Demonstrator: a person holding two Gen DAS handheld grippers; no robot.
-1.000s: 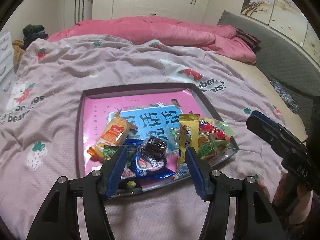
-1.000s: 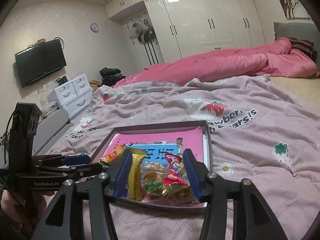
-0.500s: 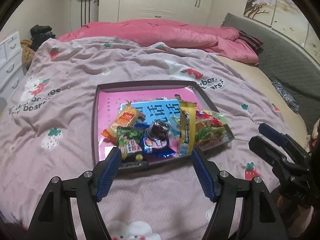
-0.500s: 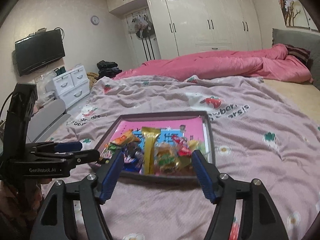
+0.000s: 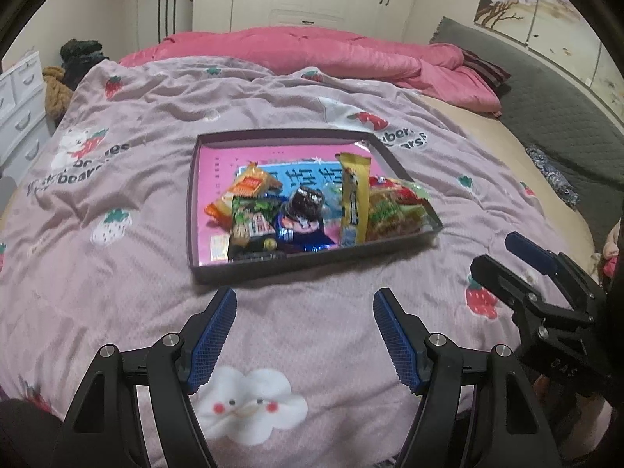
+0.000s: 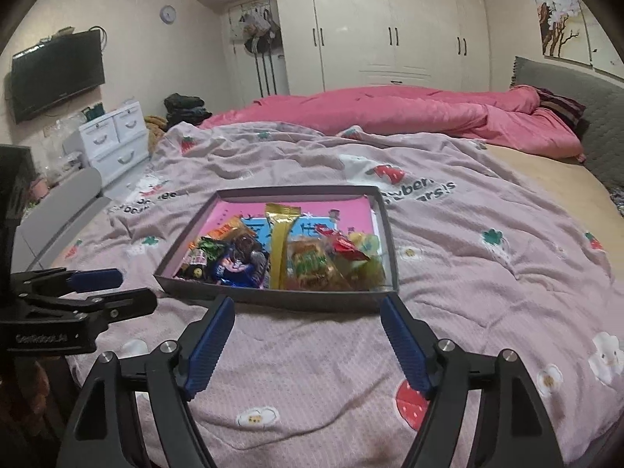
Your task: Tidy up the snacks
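Resting on the bedspread [image 5: 128, 257], the shallow box [image 5: 312, 263] keeps the snack packets [image 5: 312, 210] bunched at its near wall. The left gripper [image 5: 304, 331] is held open and empty. The right gripper [image 6: 308, 335], also empty, is opening short of the box, apparently clear for a fresh approach.

Bedroom, artificial light. Bed spread with mauve strawberry-print cover [image 6: 448, 234]; pink quilt [image 6: 409, 113] bunched at far side. White wardrobe [image 6: 390, 27] along far wall. Grey padded headboard [image 6: 585, 97] right. Left: wall-mounted television [image 6: 56, 74], round clock [image 6: 168, 13], white drawer unit [image 6: 113, 140].
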